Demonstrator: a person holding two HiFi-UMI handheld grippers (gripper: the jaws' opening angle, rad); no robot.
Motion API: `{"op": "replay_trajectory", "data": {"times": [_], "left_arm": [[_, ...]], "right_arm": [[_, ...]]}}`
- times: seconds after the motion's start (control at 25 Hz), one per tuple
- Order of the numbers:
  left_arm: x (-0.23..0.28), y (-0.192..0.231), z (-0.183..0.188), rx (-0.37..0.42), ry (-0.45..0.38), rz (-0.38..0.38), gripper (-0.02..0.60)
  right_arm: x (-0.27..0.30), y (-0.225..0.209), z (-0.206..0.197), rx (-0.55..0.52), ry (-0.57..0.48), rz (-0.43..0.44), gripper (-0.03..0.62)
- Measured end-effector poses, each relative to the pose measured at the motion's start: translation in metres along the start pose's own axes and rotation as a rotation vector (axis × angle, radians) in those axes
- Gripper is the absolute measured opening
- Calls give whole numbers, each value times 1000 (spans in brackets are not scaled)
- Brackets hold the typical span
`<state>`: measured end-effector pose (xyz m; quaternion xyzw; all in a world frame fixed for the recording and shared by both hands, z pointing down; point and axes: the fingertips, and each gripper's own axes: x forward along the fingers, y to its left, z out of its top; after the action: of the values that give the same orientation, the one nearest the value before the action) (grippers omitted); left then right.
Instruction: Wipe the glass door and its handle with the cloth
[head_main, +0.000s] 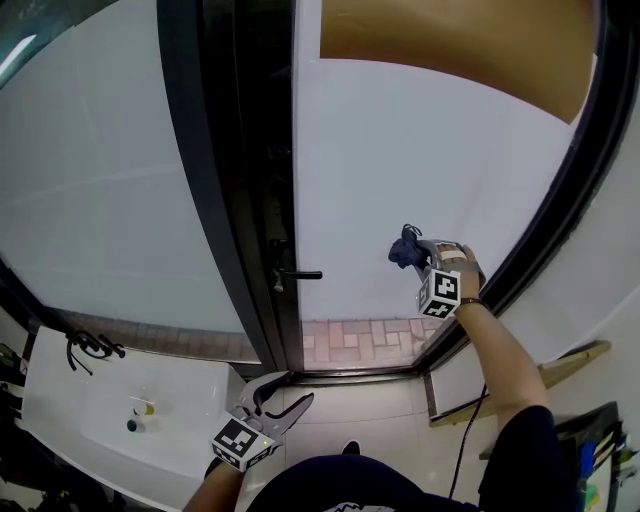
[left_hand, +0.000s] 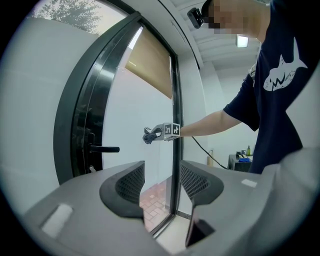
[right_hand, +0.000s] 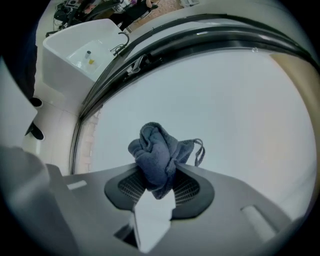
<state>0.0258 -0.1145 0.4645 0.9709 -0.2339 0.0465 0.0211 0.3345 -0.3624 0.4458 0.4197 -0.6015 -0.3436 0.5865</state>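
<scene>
The frosted glass door (head_main: 420, 170) fills the middle of the head view inside a black frame. Its black lever handle (head_main: 297, 273) juts from the left stile; the same handle (left_hand: 103, 148) shows in the left gripper view. My right gripper (head_main: 412, 252) is shut on a bunched blue-grey cloth (head_main: 404, 249) held against the lower glass, right of the handle. In the right gripper view the cloth (right_hand: 159, 155) bulges out between the jaws with a loop hanging right. My left gripper (head_main: 281, 397) hangs low near the floor, open and empty, jaws (left_hand: 161, 181) pointing toward the door's bottom edge.
A white counter with a sink (head_main: 120, 410) stands at the lower left, with small bottles (head_main: 140, 408) and a black cable (head_main: 88, 346) on it. A tan blind (head_main: 450, 45) covers the top of the glass. Brick paving (head_main: 365, 340) shows through the door's bottom strip.
</scene>
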Motion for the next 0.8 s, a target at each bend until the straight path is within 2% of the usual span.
{"op": "replay_trajectory", "data": {"times": [0.08, 0.16, 0.36, 0.48, 0.6, 0.8], "left_arm": [[-3, 1, 1, 3, -2, 6, 213], [-6, 3, 0, -3, 1, 9, 213], [-16, 5, -1, -1, -4, 28, 213], [-25, 9, 0, -12, 1, 55, 213], [-34, 9, -2, -16, -8, 67, 213], [-53, 15, -8, -32, -11, 117, 213]], "right_arm": [[-8, -3, 16, 67, -49, -1, 133], [-17, -5, 48, 140, -135, 14, 133], [-42, -17, 166, 278, -382, 90, 133], [-47, -27, 233, 360, -489, 153, 133], [-39, -33, 279, 410, -528, 201, 133], [-13, -32, 314, 445, -494, 220, 133]]}}
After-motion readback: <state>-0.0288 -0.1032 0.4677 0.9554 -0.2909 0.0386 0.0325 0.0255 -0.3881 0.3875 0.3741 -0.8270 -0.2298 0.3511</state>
